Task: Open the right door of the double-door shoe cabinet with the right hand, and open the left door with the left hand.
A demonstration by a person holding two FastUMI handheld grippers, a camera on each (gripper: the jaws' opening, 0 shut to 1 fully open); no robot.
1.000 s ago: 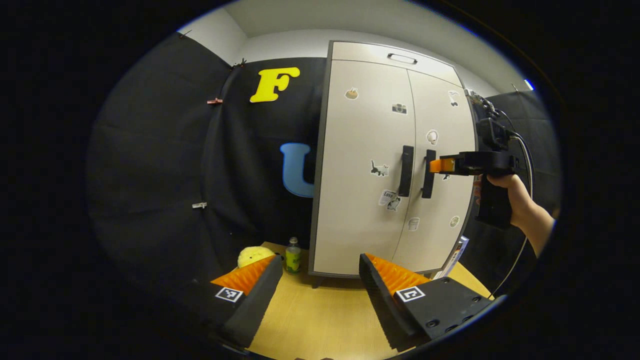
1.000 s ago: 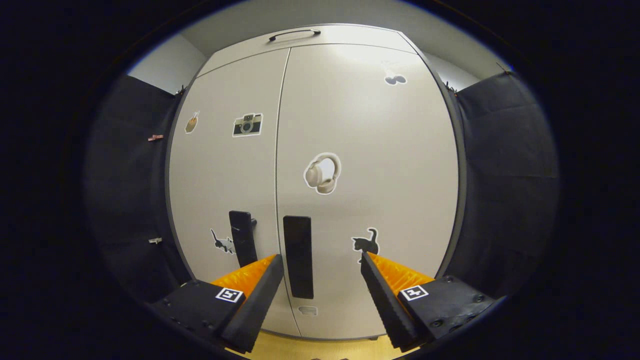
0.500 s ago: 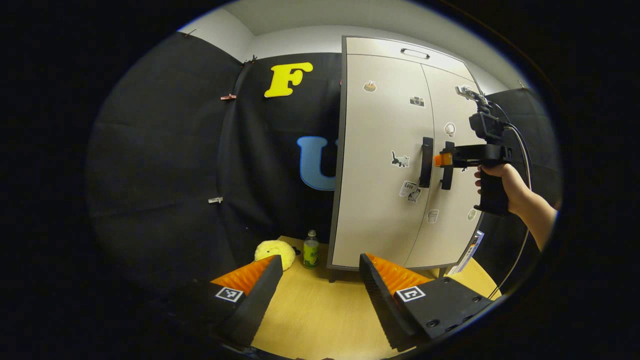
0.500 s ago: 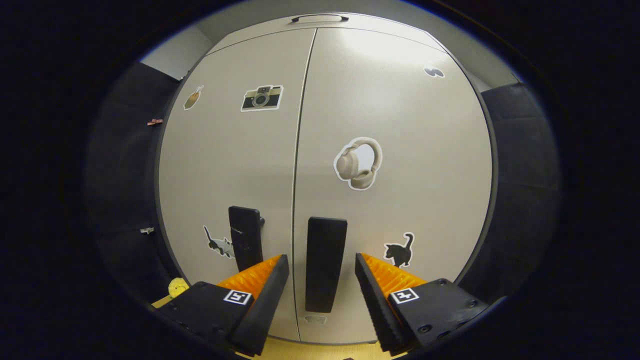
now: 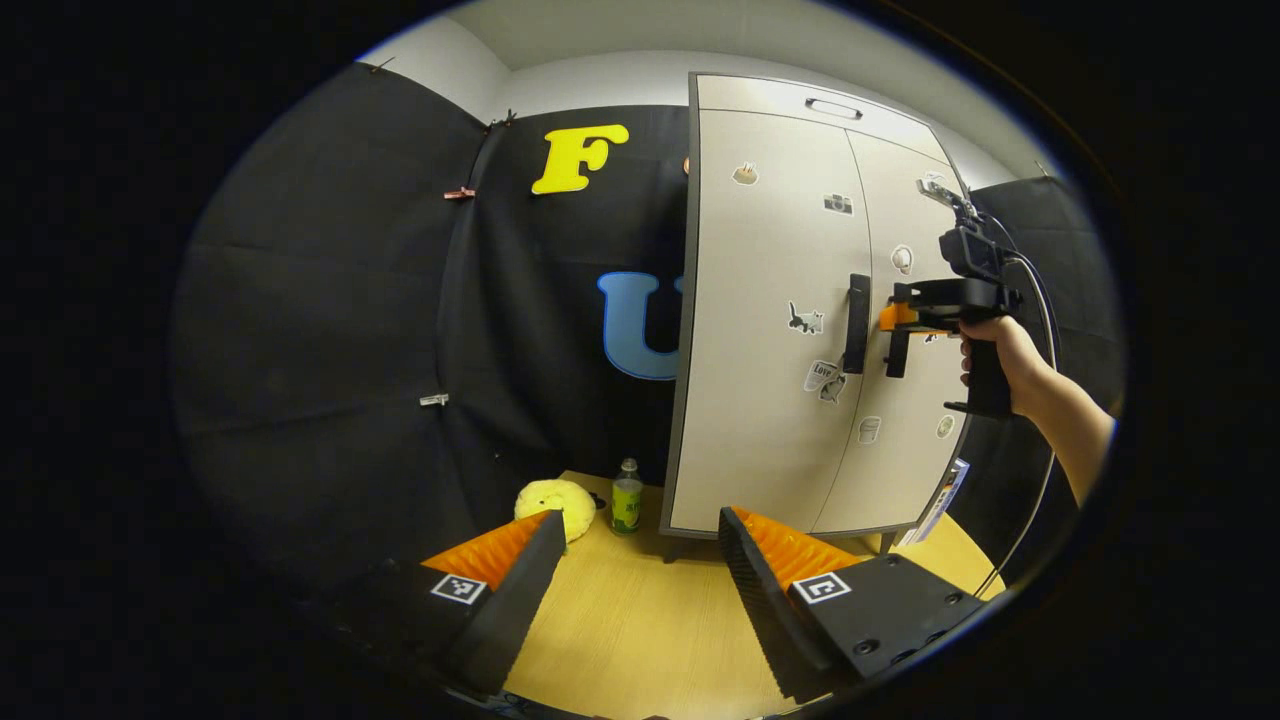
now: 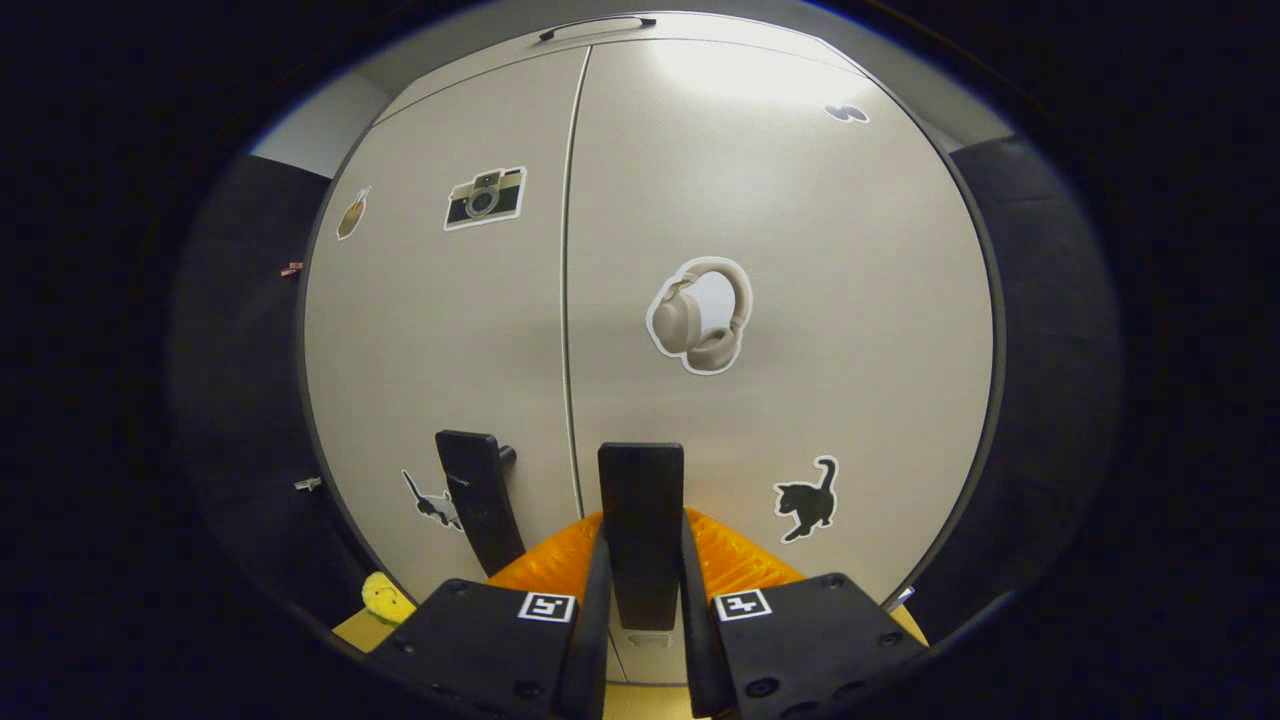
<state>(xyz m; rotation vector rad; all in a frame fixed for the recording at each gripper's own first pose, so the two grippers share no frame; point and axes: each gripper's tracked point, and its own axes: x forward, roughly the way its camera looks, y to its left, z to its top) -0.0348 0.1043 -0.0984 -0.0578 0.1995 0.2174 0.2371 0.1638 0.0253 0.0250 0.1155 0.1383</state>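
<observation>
- Right gripper (image 6: 642, 600) has just closed; now pinching right door handle (image 6: 641, 530), both fingers on it.
- Doors still flush w/ cabinet (image 5: 770, 330); pull comes next.
- Left gripper (image 5: 635, 590) spread, well back over surface (image 5: 640, 620), far from left handle (image 5: 856, 322).

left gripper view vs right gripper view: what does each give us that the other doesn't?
Left gripper view: the left gripper, open, hanging back over the wooden table, a green bottle beside the cabinet, and the right gripper in a hand at the right door handle.

Right gripper view: a close look at both fingers pressed on that handle, plus the headphone sticker in detail.

Both: the closed cabinet doors, both handles, the yellow plush.
</observation>
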